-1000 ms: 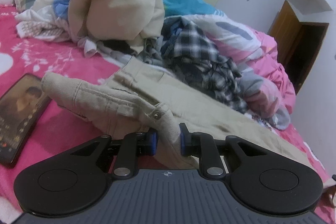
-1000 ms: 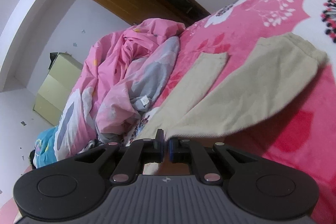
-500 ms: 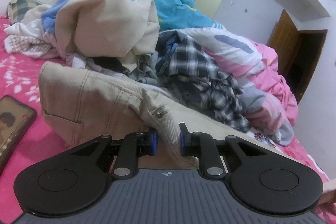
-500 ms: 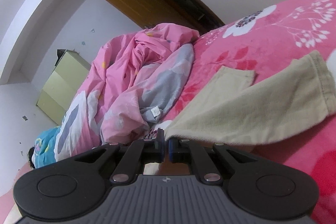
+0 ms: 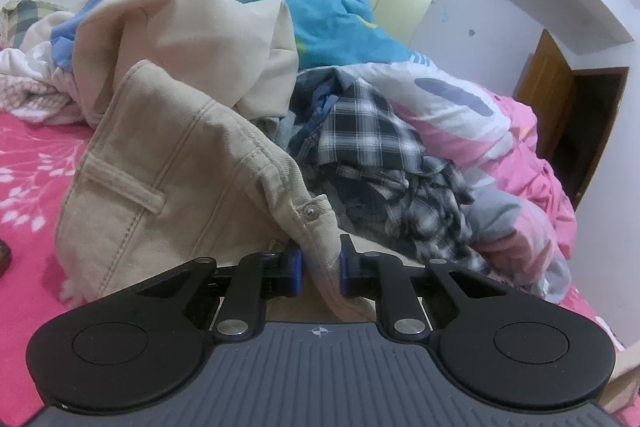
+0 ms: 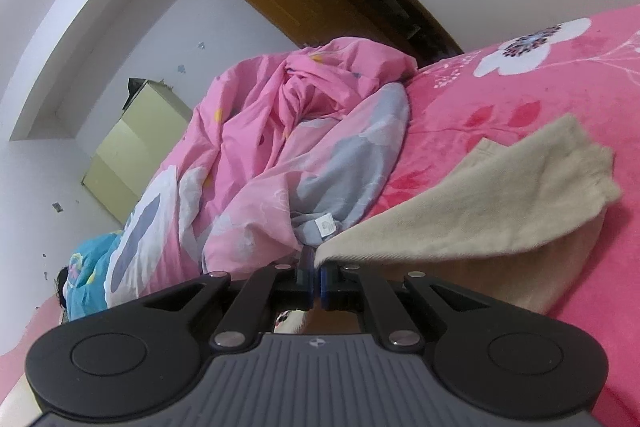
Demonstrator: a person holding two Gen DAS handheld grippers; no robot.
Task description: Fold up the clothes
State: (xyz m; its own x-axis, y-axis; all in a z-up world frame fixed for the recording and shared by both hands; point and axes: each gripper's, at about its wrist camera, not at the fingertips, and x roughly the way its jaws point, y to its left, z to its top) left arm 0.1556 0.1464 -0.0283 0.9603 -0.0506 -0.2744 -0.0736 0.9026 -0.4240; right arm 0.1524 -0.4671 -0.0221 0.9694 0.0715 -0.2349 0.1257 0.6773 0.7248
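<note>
Left wrist view: left gripper (image 5: 319,269) is pinching the waistband of the beige cotton trousers (image 5: 168,163), right beside the metal snap button (image 5: 309,211). Its jaws have just been closing a little further on that fabric. The waistband end is hanging lifted and bunched over the pink floral bed cover (image 5: 28,163). Behind it is sitting a heap of unfolded laundry, with a black-and-white plaid shirt (image 5: 372,131) on top and a cream jacket (image 5: 192,27) beside it.

Right wrist view: right gripper (image 6: 315,281) is holding its jaws pressed together on a thin edge of the same trousers (image 6: 480,211). One leg is trailing away flat over the bed, hem end doubling over the other leg. A crumpled pink quilt (image 6: 288,147) is lying just beside the cloth.

Doing the step well, as I judge it: carry both pinches at the same height, keep the fabric taut between them, lay seam on seam, and stay clear of the heap.

View difference: only the left one is showing the waistband, button and laundry pile. Only the right one is showing the leg hems and how they are landing.
</note>
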